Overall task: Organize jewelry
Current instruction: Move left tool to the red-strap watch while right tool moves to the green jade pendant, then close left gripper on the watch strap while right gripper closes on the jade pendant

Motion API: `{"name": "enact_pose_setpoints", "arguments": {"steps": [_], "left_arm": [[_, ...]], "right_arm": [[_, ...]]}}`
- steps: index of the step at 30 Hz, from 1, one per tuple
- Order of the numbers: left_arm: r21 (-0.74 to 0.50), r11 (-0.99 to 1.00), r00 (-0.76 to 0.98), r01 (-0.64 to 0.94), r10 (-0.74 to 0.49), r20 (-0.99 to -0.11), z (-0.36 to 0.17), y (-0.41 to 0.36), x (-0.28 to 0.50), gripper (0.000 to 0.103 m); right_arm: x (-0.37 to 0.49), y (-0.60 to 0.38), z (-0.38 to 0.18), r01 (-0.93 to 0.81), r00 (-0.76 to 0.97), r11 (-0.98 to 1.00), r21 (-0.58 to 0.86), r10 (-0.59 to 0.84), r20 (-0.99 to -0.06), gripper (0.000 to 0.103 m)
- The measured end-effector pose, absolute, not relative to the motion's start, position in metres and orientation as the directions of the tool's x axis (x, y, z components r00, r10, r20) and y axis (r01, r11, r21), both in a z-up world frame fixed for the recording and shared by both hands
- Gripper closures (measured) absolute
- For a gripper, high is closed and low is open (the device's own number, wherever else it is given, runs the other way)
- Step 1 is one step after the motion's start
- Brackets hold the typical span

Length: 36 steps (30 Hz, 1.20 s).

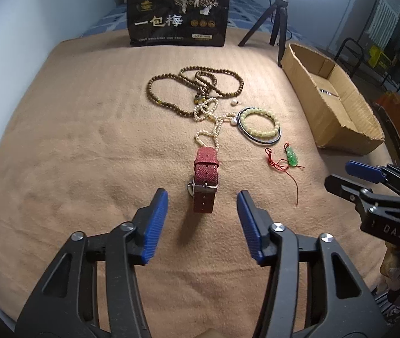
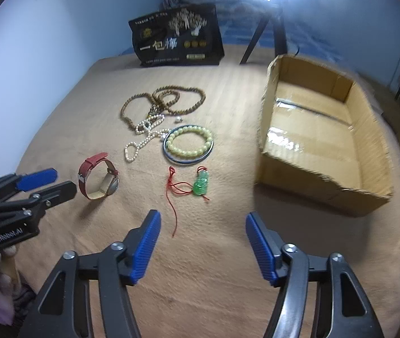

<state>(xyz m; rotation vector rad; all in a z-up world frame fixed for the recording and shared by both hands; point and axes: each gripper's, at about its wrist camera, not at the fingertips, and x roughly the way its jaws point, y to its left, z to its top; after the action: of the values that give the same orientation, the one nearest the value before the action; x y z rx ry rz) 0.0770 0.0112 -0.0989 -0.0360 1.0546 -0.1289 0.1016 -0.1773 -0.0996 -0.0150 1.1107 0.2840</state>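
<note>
Red-strapped watch [image 1: 204, 181] is stood on edge on blanket [image 1: 73, 155], just ahead of left gripper [image 1: 202, 201], jaws half-wide, empty. Right gripper [image 2: 202, 225], likewise empty, is aimed near pendant [image 2: 201, 186]. Risk: watch is toppled if nudged; cord is snagged.

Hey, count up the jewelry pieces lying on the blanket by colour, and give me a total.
Brown: 1, wooden bead necklace
White: 2, pearl strand and loose pearl
Yellow: 1, bead bracelet
Dark: 1, bangle
Green: 1, jade pendant on red cord
Red: 1, watch
Total: 7
</note>
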Motion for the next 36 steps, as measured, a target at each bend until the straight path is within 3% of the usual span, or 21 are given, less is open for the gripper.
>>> {"name": "enact_pose_setpoints", "arguments": {"steps": [10, 27, 36], "left_arm": [[-0.12, 0.989, 0.444, 0.089, -0.147, -0.884, -0.115, 0.015, 0.1, 0.059], [-0.175, 0.98, 0.39, 0.089, -0.196, -0.9, -0.134, 0.013, 0.12, 0.084], [-0.185, 0.98, 0.395, 0.078, -0.201, -0.897, -0.134, 0.013, 0.123, 0.084]], "right_arm": [[0.128, -0.169, -0.121, -0.222, 0.362, 0.961, 0.166, 0.24, -0.901, 0.062], [0.152, -0.152, -0.146, -0.209, 0.335, 0.968, 0.137, 0.203, -0.92, 0.072], [0.156, -0.148, -0.149, -0.23, 0.346, 0.969, 0.087, 0.165, -0.924, 0.087]]}}
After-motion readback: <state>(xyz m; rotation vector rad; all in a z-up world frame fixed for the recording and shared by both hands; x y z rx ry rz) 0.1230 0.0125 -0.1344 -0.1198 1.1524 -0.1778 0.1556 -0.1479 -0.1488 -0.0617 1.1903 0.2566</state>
